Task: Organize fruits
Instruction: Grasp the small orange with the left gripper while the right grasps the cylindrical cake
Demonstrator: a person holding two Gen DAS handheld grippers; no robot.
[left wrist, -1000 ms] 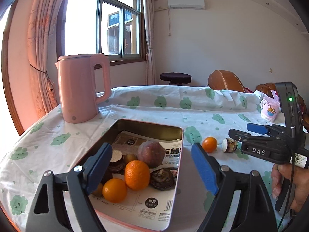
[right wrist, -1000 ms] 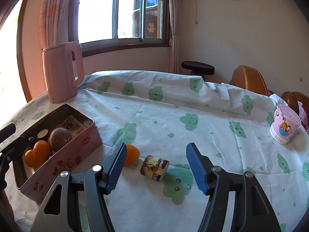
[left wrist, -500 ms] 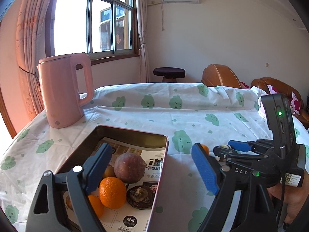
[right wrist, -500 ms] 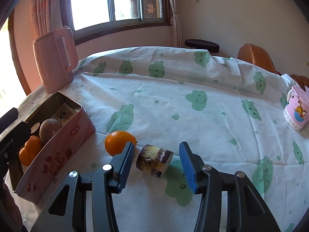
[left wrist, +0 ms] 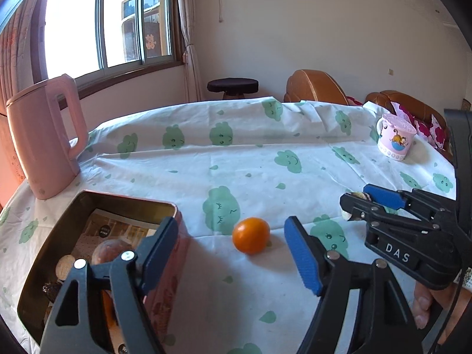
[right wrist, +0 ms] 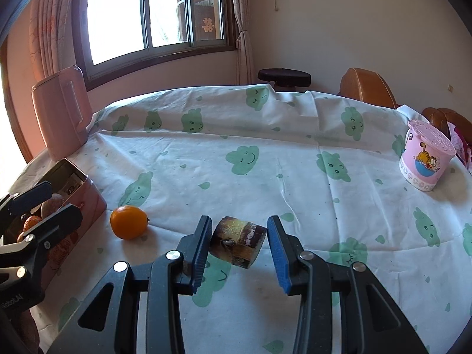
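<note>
A loose orange [left wrist: 250,235] lies on the cloud-print cloth right of the pink tin [left wrist: 124,199]. My left gripper [left wrist: 233,256] hangs just in front of it. Its jaws are closing and stand either side of the orange, clear of its skin. In the right wrist view the orange [right wrist: 128,222] sits beside the tin [right wrist: 88,203], and my left gripper [right wrist: 56,203] shows at the left edge. A short brown stub [right wrist: 239,240] with a yellowish cut face is clamped in my right gripper [right wrist: 240,249], slightly tilted. My right gripper [left wrist: 355,197] also shows from the left wrist.
The tin holds several fruits, among them a brown round one [left wrist: 110,250], on printed paper. A pink kettle [left wrist: 44,138] stands behind the tin. A pink lidded cup [right wrist: 424,159] sits far right. A hand [left wrist: 424,306] holds the right tool. Chairs and a stool stand beyond the table.
My left gripper swung right from over the tin to the loose orange and its jaws narrowed. My right gripper moved forward and closed on the brown stub.
</note>
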